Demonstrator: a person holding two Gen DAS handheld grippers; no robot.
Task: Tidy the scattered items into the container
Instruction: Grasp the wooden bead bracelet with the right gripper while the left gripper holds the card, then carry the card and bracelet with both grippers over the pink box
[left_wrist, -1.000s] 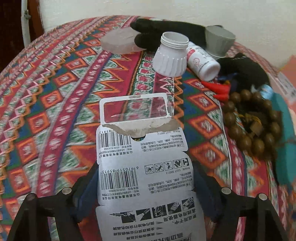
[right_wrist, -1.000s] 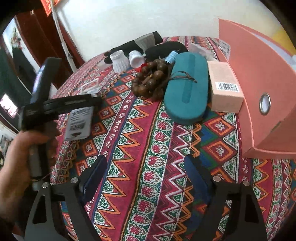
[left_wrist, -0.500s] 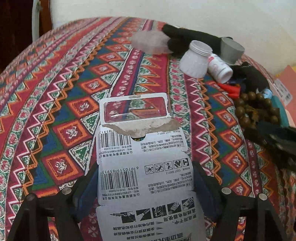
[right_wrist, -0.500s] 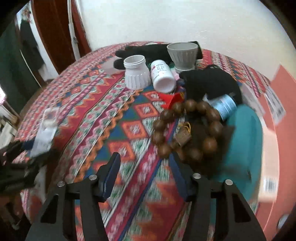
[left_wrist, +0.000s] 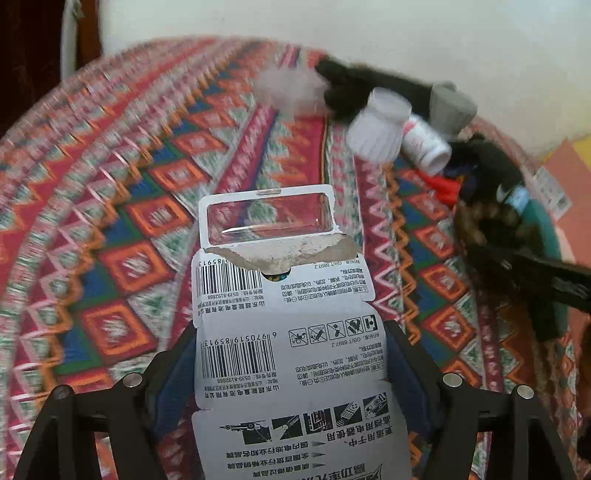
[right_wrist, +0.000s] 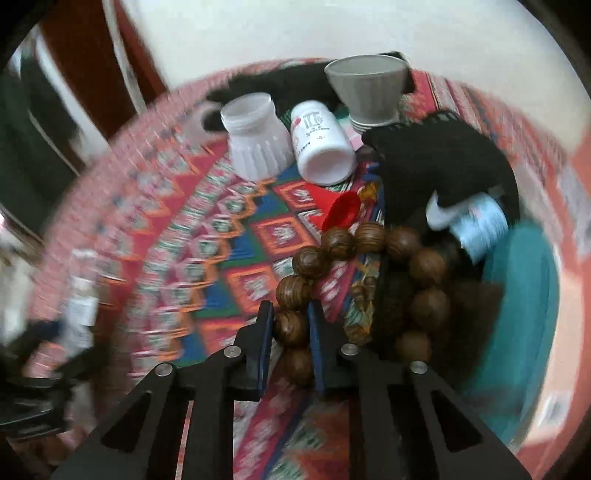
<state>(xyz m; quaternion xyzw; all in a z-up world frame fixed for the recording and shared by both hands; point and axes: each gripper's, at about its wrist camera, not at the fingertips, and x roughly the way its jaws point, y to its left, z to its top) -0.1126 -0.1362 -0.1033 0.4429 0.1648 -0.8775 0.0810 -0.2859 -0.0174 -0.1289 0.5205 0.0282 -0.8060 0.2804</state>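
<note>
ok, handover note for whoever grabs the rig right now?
Left gripper: shut on the torn battery card, held above the cloth.
Right gripper: jaws closing around a bead of the bracelet, which lies on the cloth.
On the table: white jar, pill bottle, grey cup, black gloves, red scoop, teal case.
Done: nothing seen binned.
Left: everything.

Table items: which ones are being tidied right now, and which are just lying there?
In hand now:
- battery card, gripped by the left gripper
- wooden bead bracelet, right gripper closing on a bead

Lying about:
- white jar
- pill bottle
- grey cup
- black gloves
- red scoop
</note>
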